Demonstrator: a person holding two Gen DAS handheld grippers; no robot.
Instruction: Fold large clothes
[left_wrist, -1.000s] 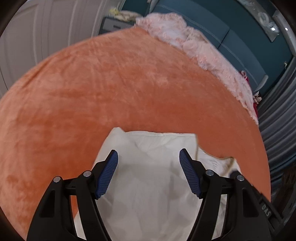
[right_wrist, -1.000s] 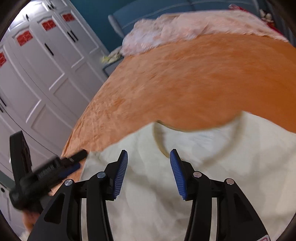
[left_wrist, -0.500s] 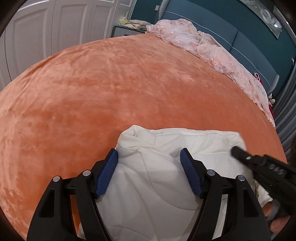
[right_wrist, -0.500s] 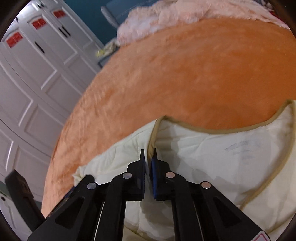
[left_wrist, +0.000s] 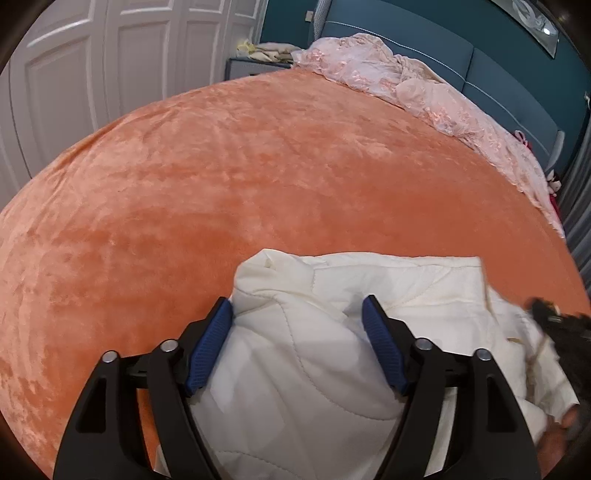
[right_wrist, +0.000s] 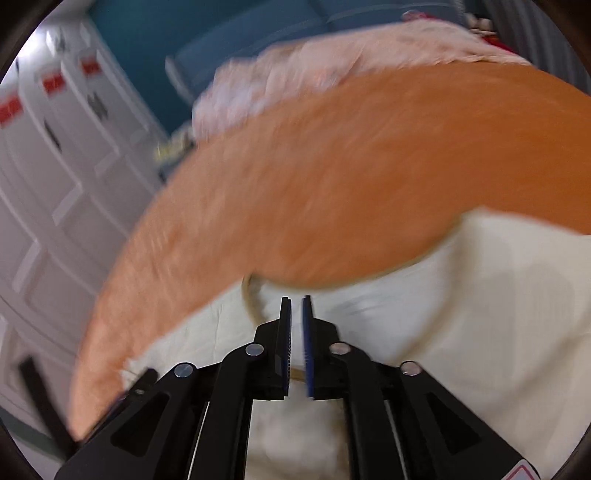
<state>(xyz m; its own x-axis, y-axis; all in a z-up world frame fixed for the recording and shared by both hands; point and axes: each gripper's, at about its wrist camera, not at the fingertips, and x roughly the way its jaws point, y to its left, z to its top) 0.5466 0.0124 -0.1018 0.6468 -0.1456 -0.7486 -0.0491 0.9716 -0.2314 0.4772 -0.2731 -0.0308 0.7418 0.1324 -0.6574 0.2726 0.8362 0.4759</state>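
A cream quilted garment (left_wrist: 369, 295) lies bunched on the orange plush bedspread (left_wrist: 240, 166). My left gripper (left_wrist: 297, 317) is open, its blue pads on either side of a puffed fold of the garment. My right gripper (right_wrist: 295, 314) is shut on the garment's tan-trimmed neckline edge (right_wrist: 255, 302); the view is motion-blurred. The garment (right_wrist: 498, 295) spreads to the right in that view. The right gripper also shows at the right edge of the left wrist view (left_wrist: 554, 321).
A pink lace cover (left_wrist: 424, 92) lies along the far side of the bed by the teal headboard (left_wrist: 498, 66). White wardrobe doors (left_wrist: 92, 74) stand to the left. A nightstand with clutter (left_wrist: 258, 59) is beyond the bed corner.
My right gripper closed on the neckline trim and is now moving with it, blurring its view. The left gripper stayed open over the garment's fold, which has bunched up.
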